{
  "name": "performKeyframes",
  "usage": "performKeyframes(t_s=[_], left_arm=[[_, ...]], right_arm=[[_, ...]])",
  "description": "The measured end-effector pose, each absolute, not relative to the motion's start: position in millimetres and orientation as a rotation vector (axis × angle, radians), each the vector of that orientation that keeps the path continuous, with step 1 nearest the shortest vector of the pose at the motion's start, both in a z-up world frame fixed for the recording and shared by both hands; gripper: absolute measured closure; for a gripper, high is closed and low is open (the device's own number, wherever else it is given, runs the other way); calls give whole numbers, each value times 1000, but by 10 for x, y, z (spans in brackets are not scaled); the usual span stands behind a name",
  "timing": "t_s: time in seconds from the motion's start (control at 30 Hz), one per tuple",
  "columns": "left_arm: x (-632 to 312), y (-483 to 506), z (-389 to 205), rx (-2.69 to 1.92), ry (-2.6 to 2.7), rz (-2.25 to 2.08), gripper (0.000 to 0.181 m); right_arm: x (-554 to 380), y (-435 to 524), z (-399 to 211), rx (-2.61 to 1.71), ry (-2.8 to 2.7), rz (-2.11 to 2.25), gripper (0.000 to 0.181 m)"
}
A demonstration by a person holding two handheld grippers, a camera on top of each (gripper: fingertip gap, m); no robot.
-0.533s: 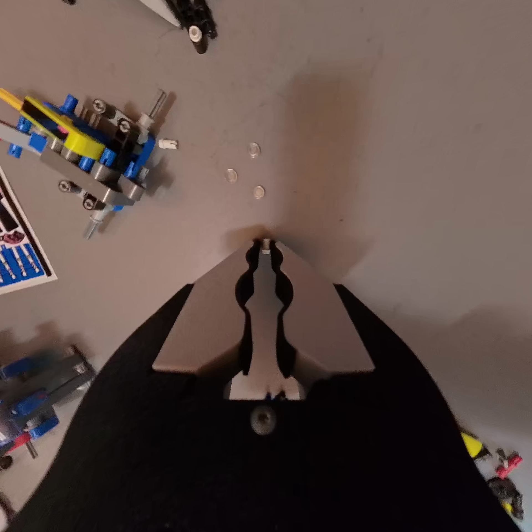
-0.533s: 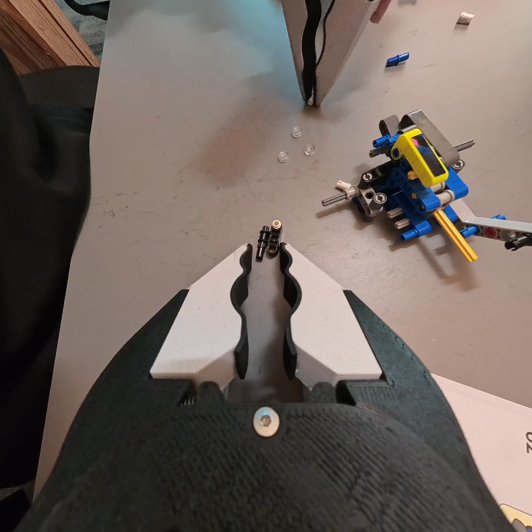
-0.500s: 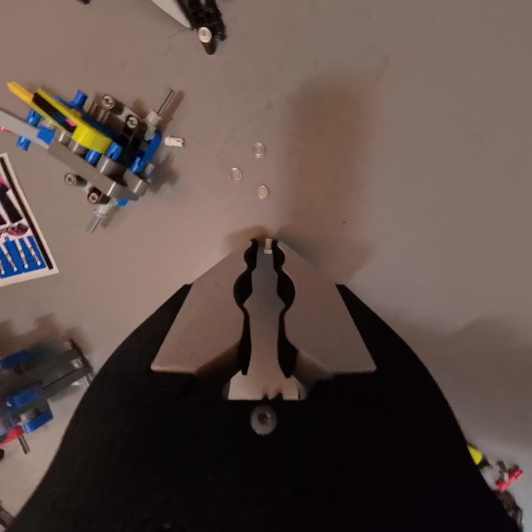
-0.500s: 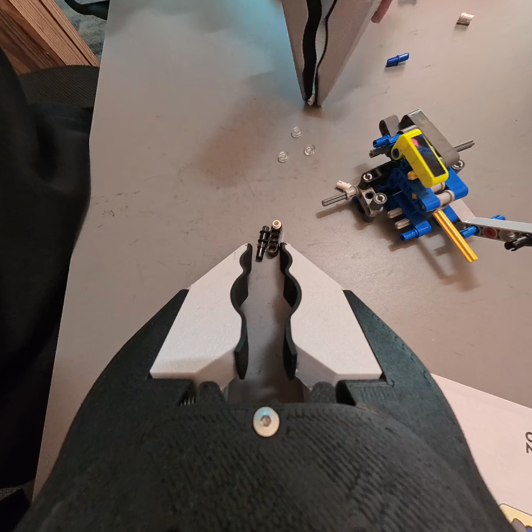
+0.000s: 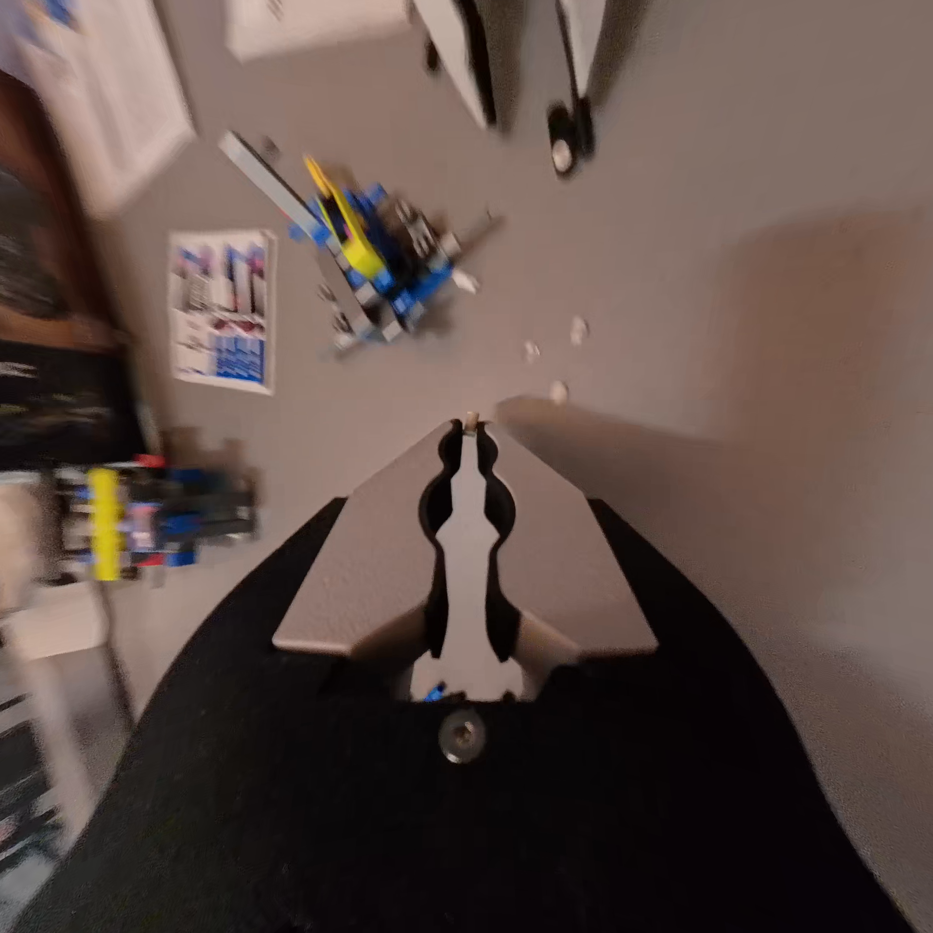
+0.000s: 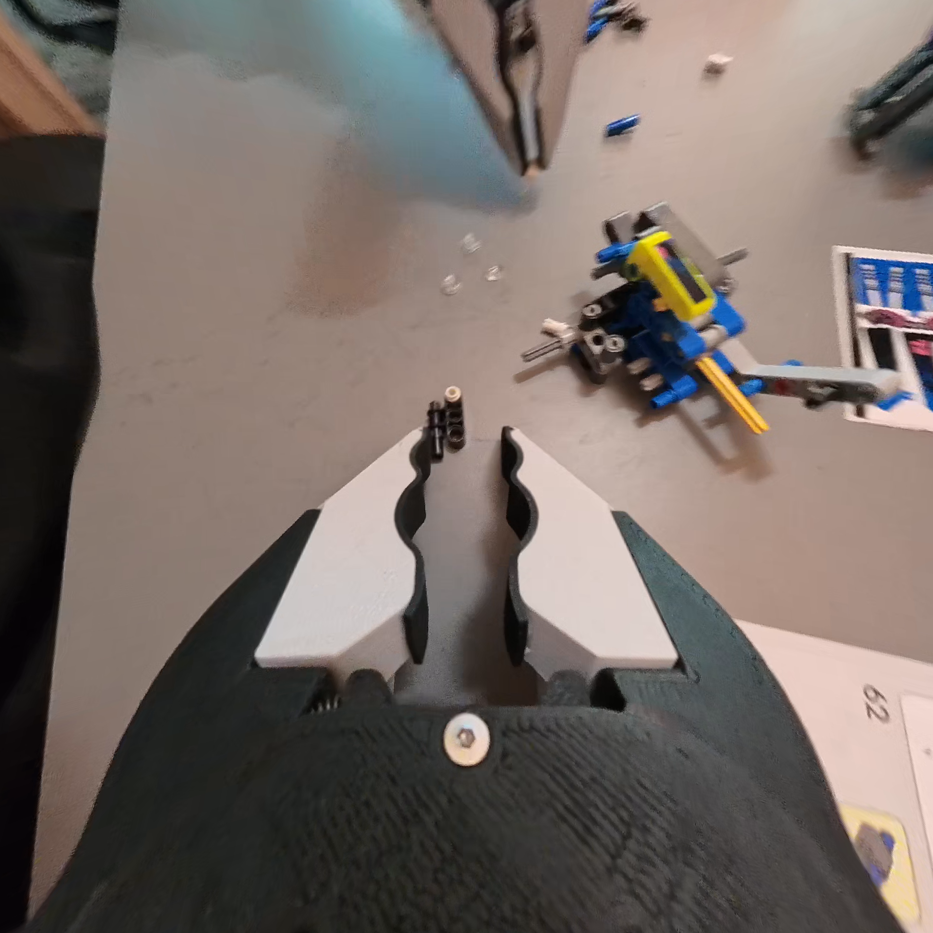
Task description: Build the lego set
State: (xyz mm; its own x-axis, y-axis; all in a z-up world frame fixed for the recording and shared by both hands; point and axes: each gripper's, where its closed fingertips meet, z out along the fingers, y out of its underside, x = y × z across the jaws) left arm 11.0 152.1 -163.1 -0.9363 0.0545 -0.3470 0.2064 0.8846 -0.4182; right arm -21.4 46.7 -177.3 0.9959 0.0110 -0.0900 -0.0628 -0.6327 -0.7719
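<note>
1. Since 0.5 s ago, the left gripper point(image 5: 469, 429) has swung away from the table — its view is now motion-blurred, and the blue, yellow and grey lego assembly point(image 5: 376, 262) sits farther off, up and left of the fingertips.
2. Its jaws are nearly closed, pinching a small white peg point(image 5: 470, 423) right at the tips.
3. Meanwhile the right gripper point(image 6: 462, 436) has spread its jaws from a narrow gap to a clearly wider one; it holds nothing.
4. Just beyond its left fingertip lies a small black connector piece point(image 6: 447, 423) with a tan peg at its far end, resting on the grey table point(image 6: 252, 353).
5. In the right wrist view the lego assembly point(image 6: 671, 323) lies to the right, far of the fingertips, with a long grey beam point(image 6: 818, 378) sticking out to the right and a yellow axle pointing near-right.
6. 3 clear round studs point(image 6: 472, 265) lie in a loose cluster left of the assembly — between it and the left gripper's blurred fingers at the far edge.
7. A sticker sheet point(image 6: 888, 333) lies at the right edge, touching the beam's end; the left wrist view shows it point(image 5: 222, 310) left of the assembly.
8. A second, blurred blue, black and yellow build point(image 5: 146, 520) sits at the left in the left wrist view.
9. A loose blue pin point(image 6: 623, 123) lies far right, and an instruction page point(image 6: 858, 747) covers the near-right corner.
</note>
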Motion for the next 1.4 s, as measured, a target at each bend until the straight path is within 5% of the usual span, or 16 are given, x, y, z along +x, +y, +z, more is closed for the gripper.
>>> performKeyframes(t_s=[0.03,0.33,0.73,1.1,1.4], left_arm=[[111,1412,-1538,194,2641,-661,179],[-167,574,-1062,414,2168,-709,179],[-324,408,-823,425,2104,-879,179],[-550,342,-489,212,2142,-1607,179],[-541,356,-607,179,2271,-1640,179]], right_arm=[[-178,474,-1711,-2215,99,95,153],[-147,541,-1029,-1668,520,267,158],[-364,501,-809,-1574,429,376,177],[-571,439,-465,-1280,329,727,178],[-598,434,-524,-1312,300,749,178]])
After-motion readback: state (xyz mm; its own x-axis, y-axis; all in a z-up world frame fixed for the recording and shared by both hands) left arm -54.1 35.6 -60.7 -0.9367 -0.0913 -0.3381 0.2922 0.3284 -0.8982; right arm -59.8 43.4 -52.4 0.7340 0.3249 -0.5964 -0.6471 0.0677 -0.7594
